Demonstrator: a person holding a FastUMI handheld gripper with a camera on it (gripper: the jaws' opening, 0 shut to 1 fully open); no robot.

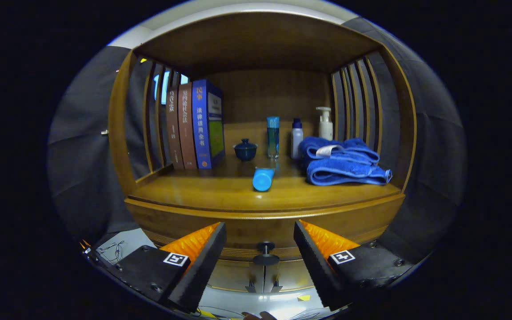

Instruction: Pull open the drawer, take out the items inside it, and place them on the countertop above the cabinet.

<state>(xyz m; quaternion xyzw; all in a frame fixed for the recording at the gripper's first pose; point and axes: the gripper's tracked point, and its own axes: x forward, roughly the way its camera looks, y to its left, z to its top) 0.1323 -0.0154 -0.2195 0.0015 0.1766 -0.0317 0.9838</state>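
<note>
A wooden cabinet stands straight ahead, with its countertop [194,193] under a roofed shelf. Below the counter's edge runs the drawer front [238,238], which carries a dark round knob [265,252]. I cannot tell whether the drawer stands pulled out. My gripper [259,225] is open, its fingers spread wide to either side of the knob, which sits low between them without touching either. Nothing is held. A blue tube [263,179] lies on its side on the countertop, cap end toward me.
On the counter stand three books [194,126] at the left, a small dark blue lidded cup [245,149], a tall blue bottle [273,135], a white bottle [297,138] and a pump bottle [326,123]. Folded blue towels [342,162] lie at the right. Slatted side walls close in the shelf.
</note>
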